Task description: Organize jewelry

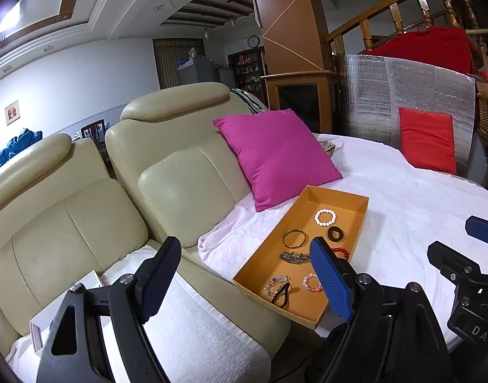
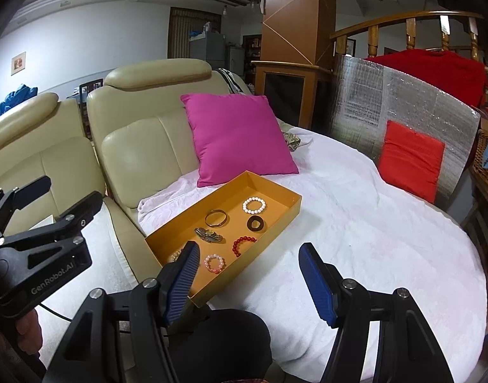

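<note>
both grippers (image 1: 244,274) (image 2: 248,274) hanging wide apart, empty, over the orange tray (image 2: 276,220) of bracelets (image 2: 254,205)

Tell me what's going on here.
A person holds a claw in each hand over a sofa draped in a white cloth. The left claw and right claw are both open and empty. On the cloth, an orange tray holds the jewelry: a white bead bracelet, a gold bangle, a red bead bracelet and others. Nothing is being gripped.

Cream leather sofa (image 1: 94,198), wooden pillar (image 1: 288,22), white walls (image 1: 78,73), stair railing (image 2: 403,28).
</note>
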`<state>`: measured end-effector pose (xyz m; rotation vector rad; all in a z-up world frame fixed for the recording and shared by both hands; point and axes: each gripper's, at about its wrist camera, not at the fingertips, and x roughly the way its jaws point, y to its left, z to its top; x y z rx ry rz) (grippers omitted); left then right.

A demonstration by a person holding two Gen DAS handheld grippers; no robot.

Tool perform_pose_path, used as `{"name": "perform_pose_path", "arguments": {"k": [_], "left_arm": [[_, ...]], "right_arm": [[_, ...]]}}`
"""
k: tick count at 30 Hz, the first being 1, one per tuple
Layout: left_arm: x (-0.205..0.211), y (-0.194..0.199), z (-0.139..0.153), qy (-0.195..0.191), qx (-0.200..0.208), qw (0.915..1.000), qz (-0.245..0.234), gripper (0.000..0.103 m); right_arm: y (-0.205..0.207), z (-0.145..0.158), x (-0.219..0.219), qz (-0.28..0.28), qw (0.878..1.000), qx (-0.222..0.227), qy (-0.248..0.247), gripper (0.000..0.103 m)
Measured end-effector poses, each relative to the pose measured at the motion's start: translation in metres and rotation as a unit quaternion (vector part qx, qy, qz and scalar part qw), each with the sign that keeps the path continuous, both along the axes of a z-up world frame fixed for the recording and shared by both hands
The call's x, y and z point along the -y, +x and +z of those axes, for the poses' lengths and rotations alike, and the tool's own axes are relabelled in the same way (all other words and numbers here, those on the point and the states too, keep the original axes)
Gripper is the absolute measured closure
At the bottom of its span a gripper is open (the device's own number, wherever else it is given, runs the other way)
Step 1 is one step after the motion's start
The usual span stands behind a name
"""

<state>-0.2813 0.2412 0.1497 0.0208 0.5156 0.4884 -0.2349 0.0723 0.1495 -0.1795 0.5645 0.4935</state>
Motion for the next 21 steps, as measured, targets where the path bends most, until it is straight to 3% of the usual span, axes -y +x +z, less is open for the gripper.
{"name": "perform_pose_path", "arguments": {"k": [21], "left_arm": [[-0.0054,0.0002,-0.0002,-0.003,0.001,1.0,0.0,0.019]], "right_arm": [[0.0012,-0.0059,-0.0081,0.003,1.0,-0.007,-0.004,0.034]]}}
